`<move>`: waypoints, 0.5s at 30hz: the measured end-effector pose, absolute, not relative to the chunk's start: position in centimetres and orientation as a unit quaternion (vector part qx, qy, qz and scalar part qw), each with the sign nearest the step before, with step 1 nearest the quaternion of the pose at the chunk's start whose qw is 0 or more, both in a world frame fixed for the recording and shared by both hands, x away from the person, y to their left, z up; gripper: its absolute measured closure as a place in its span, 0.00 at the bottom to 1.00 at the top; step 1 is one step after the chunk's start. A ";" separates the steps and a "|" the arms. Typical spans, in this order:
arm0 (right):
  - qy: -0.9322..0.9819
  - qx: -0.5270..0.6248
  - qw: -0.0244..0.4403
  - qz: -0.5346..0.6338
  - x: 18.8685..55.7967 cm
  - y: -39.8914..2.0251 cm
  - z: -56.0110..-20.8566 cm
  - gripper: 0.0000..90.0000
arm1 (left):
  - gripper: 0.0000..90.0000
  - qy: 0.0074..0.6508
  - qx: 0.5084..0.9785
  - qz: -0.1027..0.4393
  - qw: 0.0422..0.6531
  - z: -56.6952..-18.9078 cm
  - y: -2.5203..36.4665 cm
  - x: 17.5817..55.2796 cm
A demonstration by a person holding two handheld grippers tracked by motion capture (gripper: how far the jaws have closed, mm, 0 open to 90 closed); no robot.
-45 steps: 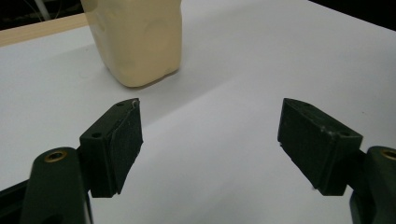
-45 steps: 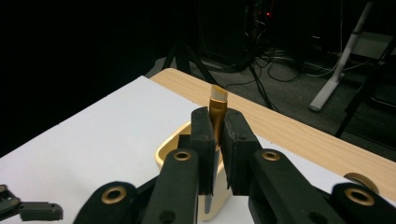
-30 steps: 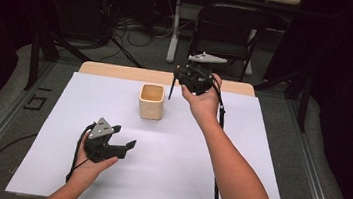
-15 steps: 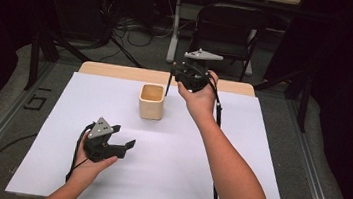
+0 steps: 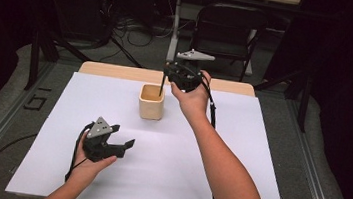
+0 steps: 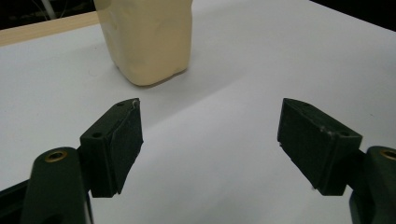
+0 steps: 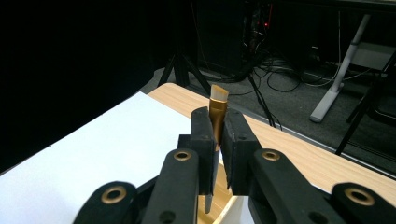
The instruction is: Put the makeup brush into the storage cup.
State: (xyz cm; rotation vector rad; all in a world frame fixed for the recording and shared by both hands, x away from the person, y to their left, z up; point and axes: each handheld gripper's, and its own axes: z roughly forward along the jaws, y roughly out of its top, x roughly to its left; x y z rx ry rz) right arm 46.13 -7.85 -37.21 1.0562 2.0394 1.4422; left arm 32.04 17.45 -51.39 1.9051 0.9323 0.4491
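Count: one cream square cup (image 5: 151, 102), one paintbrush (image 7: 216, 109), two grippers.
Right gripper (image 5: 171, 77): its jaws were pressed onto the paintbrush, pinching the gold ferrule, bristles up.
Paintbrush: it stood upright over the cup's mouth, its dark handle (image 5: 161, 84) reaching down inside the rim.
Left gripper (image 5: 120, 139): its jaws were spread wide with nothing between them, low over the white sheet (image 5: 239, 152) at about 7 o'clock from the cup.
Cup: it stood toward 12 o'clock on the sheet, well apart from the left gripper.
Edges: a strip of wooden tabletop (image 5: 117, 71) showed beyond the sheet's far edge, just behind the cup.
Open room: the sheet lay bare from 3 to 6 o'clock.
Surroundings: a folding chair (image 5: 230, 32) and floor cables (image 5: 131, 34) lay past the table at 12 o'clock.
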 end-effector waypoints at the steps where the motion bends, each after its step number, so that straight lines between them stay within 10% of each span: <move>1: 0.735 0.381 0.212 0.519 46.1 -7.8 -37.3 0.93 | 0.25 0.380 0.776 0.183 0.468 -51.4 17.4 32.0; 15: 0.735 0.382 0.211 0.518 46.2 -7.7 -37.6 0.93 | 0.25 0.378 0.778 0.184 0.466 -51.4 17.4 32.0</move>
